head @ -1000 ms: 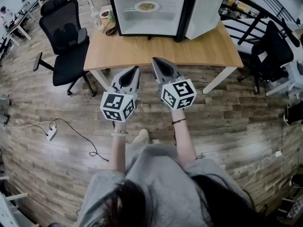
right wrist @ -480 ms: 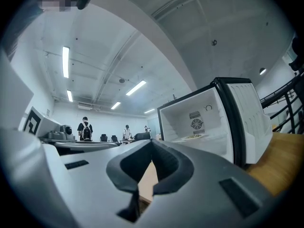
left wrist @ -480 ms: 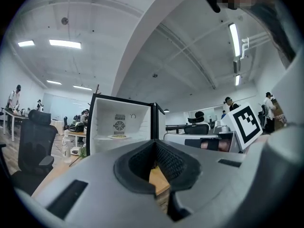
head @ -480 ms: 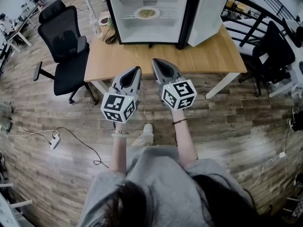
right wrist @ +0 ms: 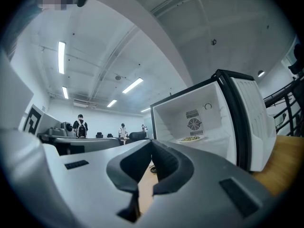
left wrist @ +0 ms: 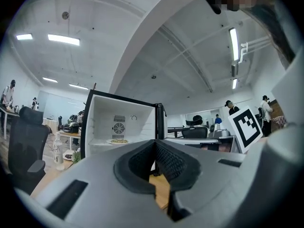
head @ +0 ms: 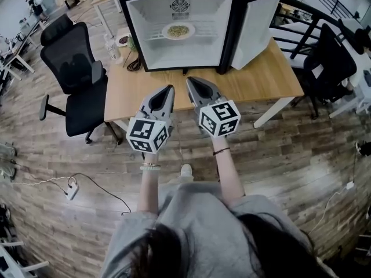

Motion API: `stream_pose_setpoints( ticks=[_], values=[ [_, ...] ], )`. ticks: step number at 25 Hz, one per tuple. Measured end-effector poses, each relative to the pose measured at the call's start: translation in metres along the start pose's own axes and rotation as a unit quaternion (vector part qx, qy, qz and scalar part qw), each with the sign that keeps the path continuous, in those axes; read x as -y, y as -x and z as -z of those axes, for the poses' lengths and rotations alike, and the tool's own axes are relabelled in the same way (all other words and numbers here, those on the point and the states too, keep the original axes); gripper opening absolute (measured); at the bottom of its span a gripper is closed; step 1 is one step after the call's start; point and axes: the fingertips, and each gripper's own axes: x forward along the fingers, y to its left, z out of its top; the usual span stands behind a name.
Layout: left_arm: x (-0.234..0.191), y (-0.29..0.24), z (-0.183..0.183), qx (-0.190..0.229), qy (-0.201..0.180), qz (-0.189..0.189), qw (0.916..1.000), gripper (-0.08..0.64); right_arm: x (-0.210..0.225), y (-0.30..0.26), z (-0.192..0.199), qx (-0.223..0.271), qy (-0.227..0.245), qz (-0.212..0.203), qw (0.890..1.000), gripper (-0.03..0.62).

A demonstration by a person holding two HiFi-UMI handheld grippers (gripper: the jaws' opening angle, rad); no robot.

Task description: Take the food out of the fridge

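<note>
A small black fridge (head: 227,39) stands open on the wooden table (head: 261,77), its door (head: 255,28) swung to the right. On its shelf sits a white plate of food (head: 178,31), also seen as the plate (left wrist: 118,141) in the left gripper view and the plate (right wrist: 190,139) in the right gripper view. My left gripper (head: 168,89) and right gripper (head: 189,81) are held side by side, level, pointing at the fridge, their tips over the table's front edge. In both, the left gripper (left wrist: 155,141) and the right gripper (right wrist: 152,141), the jaws are shut with nothing between them.
A black office chair (head: 75,68) stands left of the table, another chair (head: 330,62) at the right. A bottle (head: 111,48), a small dish (head: 123,39) and cables (head: 136,62) sit left of the fridge. A power strip (head: 72,188) lies on the floor. People stand far back.
Both grippers have moved forward together toward the table and fridge, from over the floor to the table's front edge. The jaws stayed shut.
</note>
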Motion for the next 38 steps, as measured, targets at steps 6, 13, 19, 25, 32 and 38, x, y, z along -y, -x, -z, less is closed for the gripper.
stream_pose_setpoints(
  ticks=[6,13,19,25,32,38],
  values=[
    [-0.019,-0.019,0.001,0.000,0.005,0.016,0.9999,0.008,0.012,-0.023,0.001,-0.006,0.004,0.012,1.000,0.009],
    [-0.036,-0.032,0.003,0.004,0.004,0.027,0.9996,0.008,0.022,-0.040,0.003,-0.001,0.004,0.025,1.000,0.009],
    [-0.051,-0.032,0.007,-0.005,0.000,0.023,0.9997,0.008,0.028,-0.054,0.012,-0.003,-0.009,0.030,1.000,0.009],
    [-0.066,-0.042,0.013,-0.009,0.007,0.012,0.9999,0.008,0.035,-0.069,0.013,-0.006,-0.010,0.023,1.000,0.009],
    [-0.086,-0.082,0.018,-0.015,0.014,0.003,0.9998,0.008,0.065,-0.098,0.016,-0.017,-0.015,0.011,1.000,0.009],
    [-0.098,-0.117,0.019,-0.013,0.020,-0.002,0.9997,0.008,0.089,-0.121,0.016,-0.025,-0.019,-0.005,0.999,0.009]
  ],
)
